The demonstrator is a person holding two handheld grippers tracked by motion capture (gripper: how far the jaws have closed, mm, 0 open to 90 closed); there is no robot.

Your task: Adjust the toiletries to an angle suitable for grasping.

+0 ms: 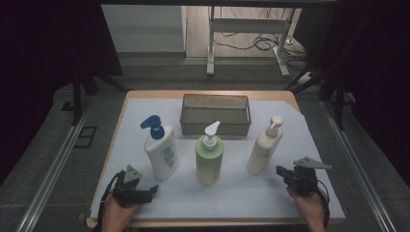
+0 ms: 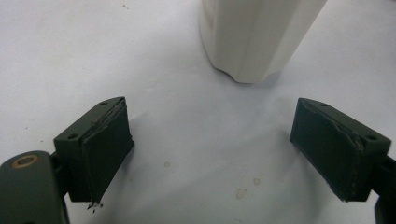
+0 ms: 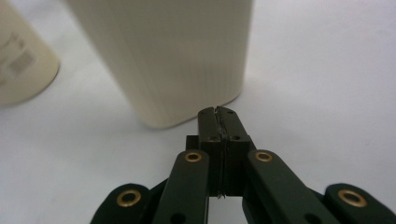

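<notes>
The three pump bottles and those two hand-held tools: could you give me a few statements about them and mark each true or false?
1. Three pump bottles stand upright on the table. True.
2. The bottle with the blue pump stands nearest the right tool. False: it stands nearest the left tool; the cream bottle is nearest the right one.
3. The right tool's jaws are closed with nothing between them. True.
4. The left tool is clamped on a bottle. False: its jaws stand wide apart, with nothing between them.
5. The green bottle lies inside the metal tray. False: it stands in front of the tray.
</notes>
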